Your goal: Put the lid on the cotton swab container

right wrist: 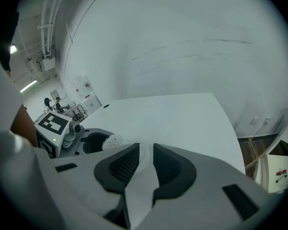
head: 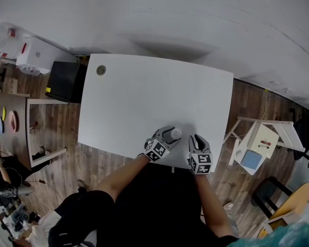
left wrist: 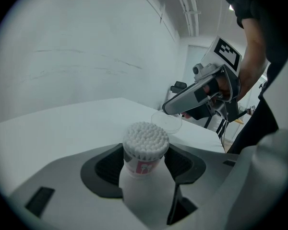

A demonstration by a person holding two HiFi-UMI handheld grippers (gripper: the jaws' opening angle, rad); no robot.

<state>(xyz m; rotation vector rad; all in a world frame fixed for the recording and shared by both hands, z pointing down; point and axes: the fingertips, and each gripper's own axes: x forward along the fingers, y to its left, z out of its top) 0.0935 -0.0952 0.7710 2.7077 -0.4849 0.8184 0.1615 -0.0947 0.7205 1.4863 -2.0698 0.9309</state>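
Observation:
A white cotton swab container (left wrist: 143, 169), its open top packed with swab heads, stands upright between the pads of my left gripper (left wrist: 145, 152), which is shut on its body. In the head view the container (head: 175, 134) is near the front edge of the white table (head: 144, 96), with the left gripper (head: 167, 138) on it and the right gripper (head: 197, 140) just to its right. A clear round lid (left wrist: 166, 122) sits at the tip of the right gripper (left wrist: 170, 107). In the right gripper view the lid (right wrist: 144, 158) shows in the gap of my right gripper (right wrist: 146, 150), whose pads stand apart from it.
A round cable hole (head: 101, 70) marks the table's far left corner. A black box (head: 66, 80) stands left of the table, and a white stool (head: 260, 143) holding a small box stands to the right. A round wooden table (head: 291, 202) is at the lower right.

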